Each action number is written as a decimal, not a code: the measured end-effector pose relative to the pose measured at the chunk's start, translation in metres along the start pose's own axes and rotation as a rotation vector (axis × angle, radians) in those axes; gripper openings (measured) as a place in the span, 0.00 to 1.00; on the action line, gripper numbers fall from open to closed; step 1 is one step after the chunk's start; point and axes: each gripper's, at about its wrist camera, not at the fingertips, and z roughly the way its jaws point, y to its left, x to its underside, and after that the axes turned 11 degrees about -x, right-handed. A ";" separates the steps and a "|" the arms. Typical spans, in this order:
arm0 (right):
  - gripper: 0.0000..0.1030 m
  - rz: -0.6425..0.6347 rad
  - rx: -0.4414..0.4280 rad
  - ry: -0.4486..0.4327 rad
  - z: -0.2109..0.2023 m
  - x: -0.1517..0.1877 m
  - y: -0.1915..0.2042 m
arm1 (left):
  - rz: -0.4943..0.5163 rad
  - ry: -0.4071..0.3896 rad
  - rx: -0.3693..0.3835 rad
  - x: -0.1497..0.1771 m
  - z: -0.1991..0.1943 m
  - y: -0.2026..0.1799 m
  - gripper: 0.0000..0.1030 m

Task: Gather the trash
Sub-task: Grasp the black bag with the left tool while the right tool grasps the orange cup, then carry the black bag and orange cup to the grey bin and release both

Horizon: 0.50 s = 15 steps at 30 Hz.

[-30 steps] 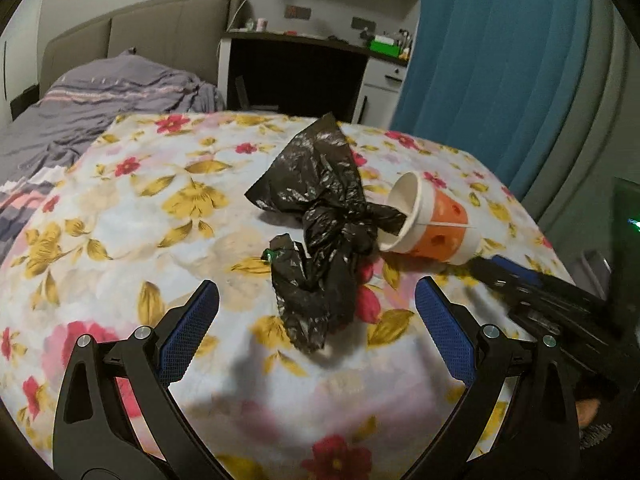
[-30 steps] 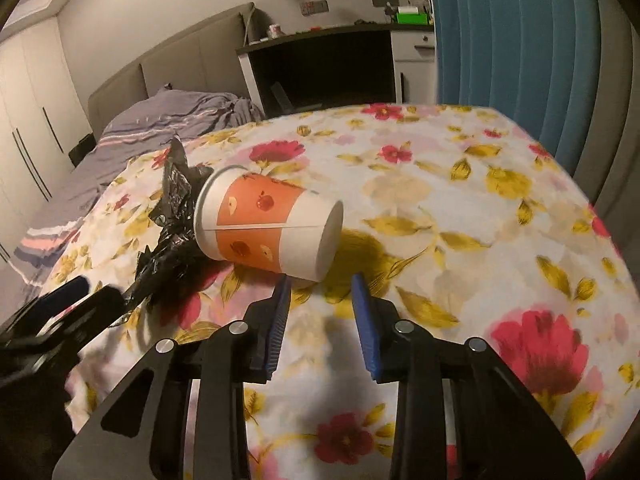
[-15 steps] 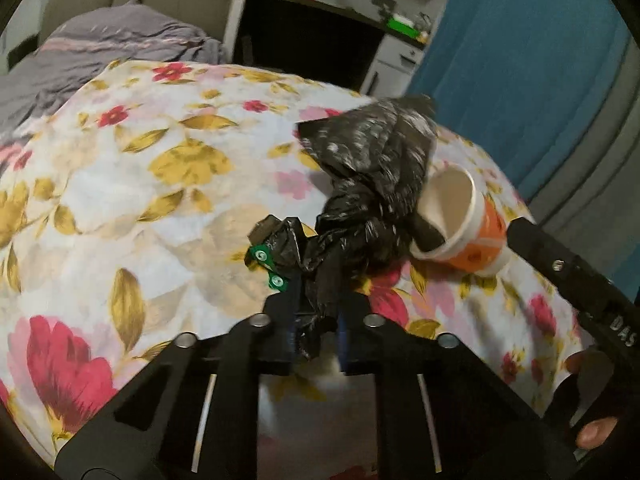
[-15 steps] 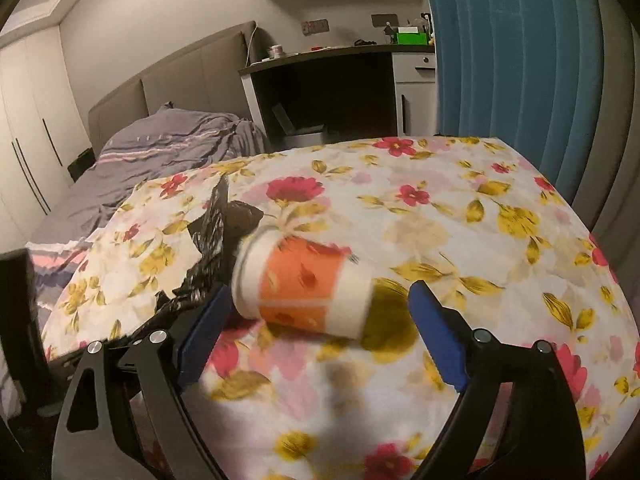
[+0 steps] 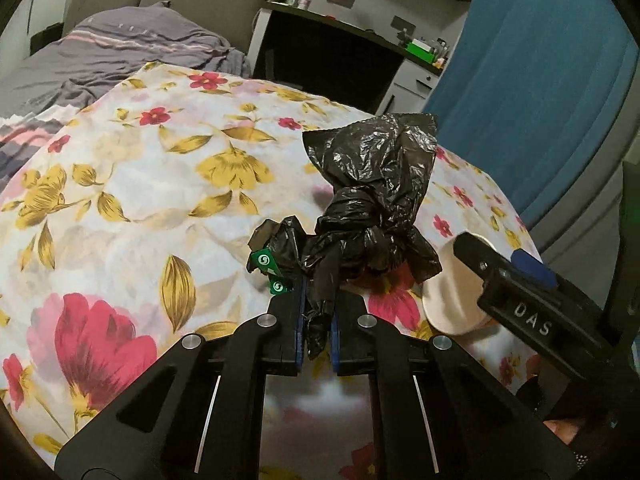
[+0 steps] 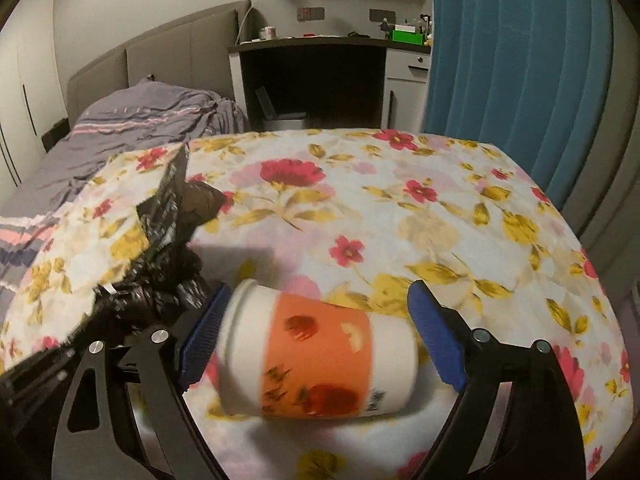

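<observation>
Left gripper [image 5: 316,320]: jaws clamped on the twisted lower end of the black trash bag [image 5: 372,196]; the bag's crumpled body stands up above the fingers over the floral cloth [image 5: 132,184]. Right gripper [image 6: 320,336]: jaws spread wide, having just been opening; the orange-and-white paper cup [image 6: 320,356] lies on its side between the pads, rim toward the left pad, not gripped; the bag sits just left of it.
</observation>
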 end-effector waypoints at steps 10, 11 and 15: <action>0.76 -0.040 -0.047 0.047 -0.029 0.035 -0.011 | 0.032 0.005 0.015 0.010 -0.005 -0.009 0.08; 0.76 -0.039 -0.055 0.048 -0.032 0.038 -0.012 | 0.036 0.004 0.016 0.011 -0.007 -0.011 0.08; 0.75 -0.031 -0.092 0.056 -0.048 0.050 -0.021 | 0.056 0.000 0.028 0.020 -0.017 -0.020 0.08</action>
